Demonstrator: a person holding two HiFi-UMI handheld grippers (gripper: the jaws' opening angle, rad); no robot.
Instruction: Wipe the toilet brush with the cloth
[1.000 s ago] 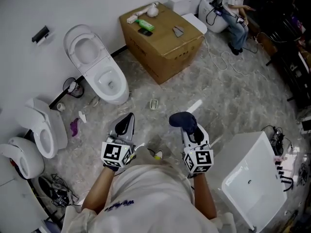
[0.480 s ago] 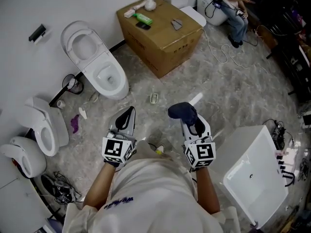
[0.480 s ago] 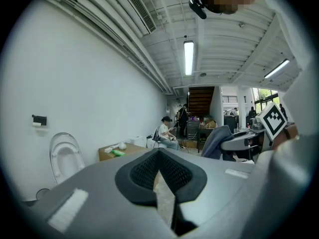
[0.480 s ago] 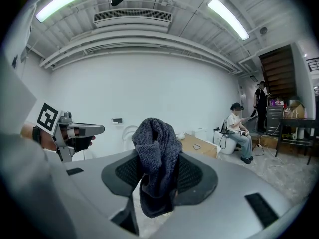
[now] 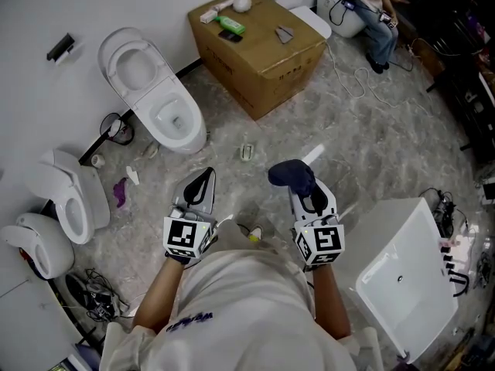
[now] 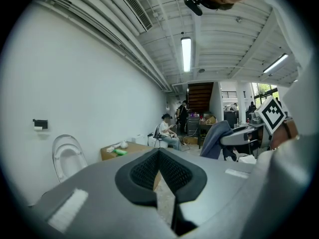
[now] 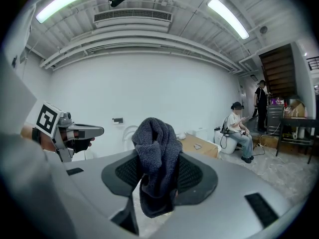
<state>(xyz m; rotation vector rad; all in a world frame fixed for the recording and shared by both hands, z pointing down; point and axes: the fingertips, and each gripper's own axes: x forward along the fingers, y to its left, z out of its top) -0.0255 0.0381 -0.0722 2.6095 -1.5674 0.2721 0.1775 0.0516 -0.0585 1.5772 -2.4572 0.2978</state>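
Right gripper view, right tool clamped on dark cloth, left tool closed, empty

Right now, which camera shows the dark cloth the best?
The right gripper view: the cloth fills the middle, pinched in the right gripper, and its knit weave is clear. The head view shows only a small dark bundle at that gripper's tip. The left gripper view shows it from the side, small, hanging greyish-blue.

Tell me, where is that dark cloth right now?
The dark cloth is pinched in the right gripper, centre-right in the head view, held above the marbled floor just right of the left gripper.
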